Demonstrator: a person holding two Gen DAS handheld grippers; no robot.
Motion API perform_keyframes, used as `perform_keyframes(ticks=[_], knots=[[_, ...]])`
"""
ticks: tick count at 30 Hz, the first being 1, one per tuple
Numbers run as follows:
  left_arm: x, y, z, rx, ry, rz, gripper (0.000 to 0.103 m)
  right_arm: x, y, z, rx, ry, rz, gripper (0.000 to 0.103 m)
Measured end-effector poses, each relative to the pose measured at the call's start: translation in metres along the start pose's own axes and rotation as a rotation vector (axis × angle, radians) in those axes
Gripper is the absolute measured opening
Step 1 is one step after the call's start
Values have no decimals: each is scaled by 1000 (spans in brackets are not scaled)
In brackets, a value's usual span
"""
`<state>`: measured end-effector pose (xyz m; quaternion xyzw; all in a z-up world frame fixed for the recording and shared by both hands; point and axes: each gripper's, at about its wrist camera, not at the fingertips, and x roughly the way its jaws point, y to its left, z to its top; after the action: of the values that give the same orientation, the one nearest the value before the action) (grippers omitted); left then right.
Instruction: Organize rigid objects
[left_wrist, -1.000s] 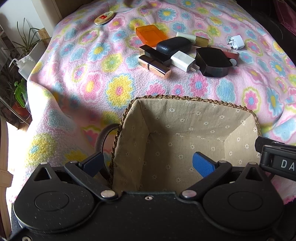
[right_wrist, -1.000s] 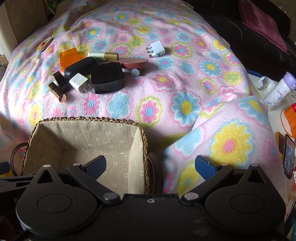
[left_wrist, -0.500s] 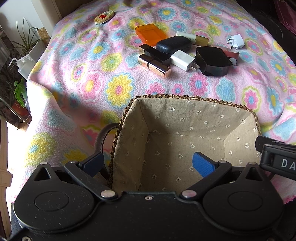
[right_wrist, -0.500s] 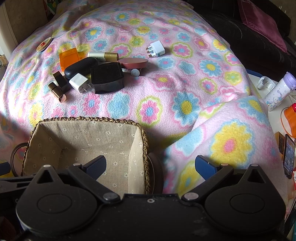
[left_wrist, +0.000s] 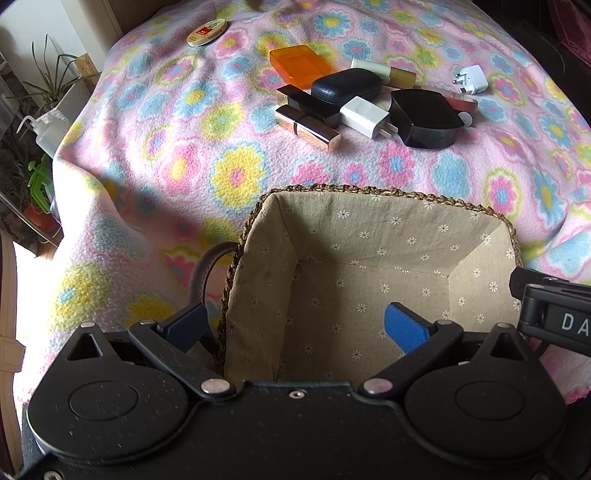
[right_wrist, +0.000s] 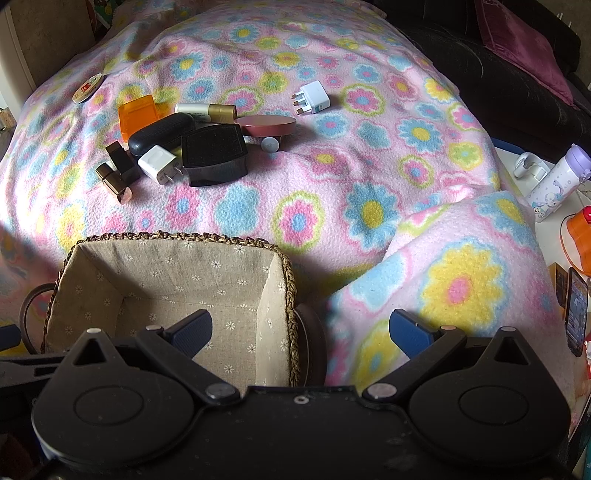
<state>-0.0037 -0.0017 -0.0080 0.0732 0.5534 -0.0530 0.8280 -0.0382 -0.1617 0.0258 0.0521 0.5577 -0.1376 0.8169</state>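
Note:
A cloth-lined woven basket (left_wrist: 388, 194) (right_wrist: 177, 236) sits empty on the flowered blanket, close in front of both grippers. Beyond it lies a cluster of small rigid items: an orange box (left_wrist: 299, 64) (right_wrist: 138, 112), a black case (left_wrist: 345, 88) (right_wrist: 160, 133), a white charger (left_wrist: 364, 116) (right_wrist: 159, 162), lipstick tubes (left_wrist: 306, 127) (right_wrist: 114, 181), a black compact (left_wrist: 423, 118) (right_wrist: 214, 153), a gold tube (left_wrist: 384, 72) (right_wrist: 207, 110). My left gripper (left_wrist: 295, 326) is open, straddling the basket's left wall. My right gripper (right_wrist: 301, 332) is open over the basket's right wall. Both hold nothing.
A white three-pin plug (left_wrist: 472, 79) (right_wrist: 312, 98) lies apart at the right, a round tin (left_wrist: 205, 27) (right_wrist: 86, 86) at far left. Plants (left_wrist: 40, 177) stand past the blanket's left edge. A bottle (right_wrist: 557, 182) and a phone (right_wrist: 576, 310) sit on a side surface at right.

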Motion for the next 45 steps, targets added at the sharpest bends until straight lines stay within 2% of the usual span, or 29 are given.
perform_keyframes(ticks=[12,15,20,25,29,35,38,41,45], knots=[[-5,2,6,0,-4,-13,96,-1,0,0,1,3,13,103],[-7,2,10,13,-8,-27,96,-5,-1,4,-1,0,39,103],[-10,2,26,61,-53,-23,95,-6,-6,13,21,-7,81,103],[-4,15,53,32,-68,-58,95,-3,-8,26,8,-69,79,102],[11,21,71,42,-78,-53,95,5,-7,45,4,-104,93,102],[31,23,86,158,-92,-54,93,21,2,66,-15,-120,131,99],[35,23,92,242,-119,-71,88,31,11,75,-32,-122,158,98],[40,22,100,331,-126,-99,88,40,22,83,-54,-121,171,98],[49,22,110,389,-110,-159,88,55,38,94,-81,-113,184,97]])
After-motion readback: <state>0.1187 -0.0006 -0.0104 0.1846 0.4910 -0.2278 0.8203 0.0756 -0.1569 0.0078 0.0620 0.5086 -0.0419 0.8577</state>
